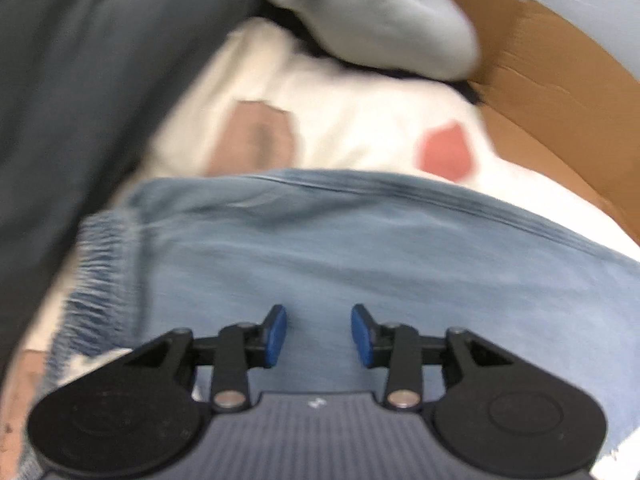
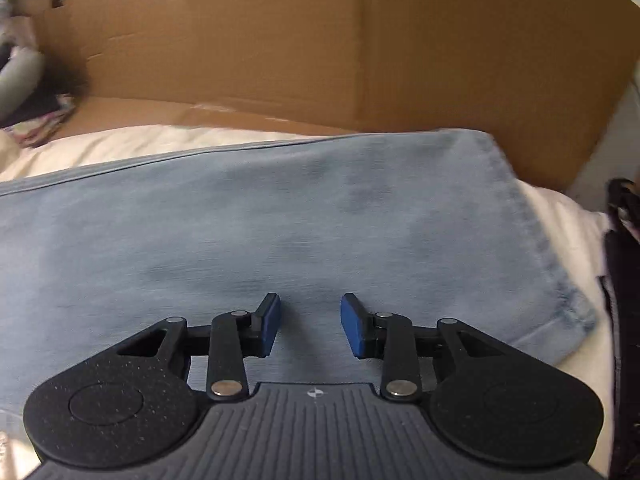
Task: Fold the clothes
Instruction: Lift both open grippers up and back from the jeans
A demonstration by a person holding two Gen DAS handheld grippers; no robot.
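A light blue denim garment (image 1: 320,248) lies flat on a cream sheet, its elastic waistband (image 1: 100,272) at the left of the left wrist view. My left gripper (image 1: 319,334) hovers over the denim, open, with nothing between its blue pads (image 1: 276,334). The right wrist view shows the same denim garment (image 2: 280,220), with its hemmed end (image 2: 560,280) at the right. My right gripper (image 2: 310,326) stands open above the cloth, and only fabric shows in the gap between its pads (image 2: 354,326).
A cream sheet (image 1: 340,112) with a red patch (image 1: 444,152) and a brown patch (image 1: 256,140) lies under the denim. Dark grey cloth (image 1: 80,100) is at left, and a pale grey garment (image 1: 380,28) lies behind. A cardboard wall (image 2: 320,40) stands behind; a dark strap (image 2: 624,280) is at right.
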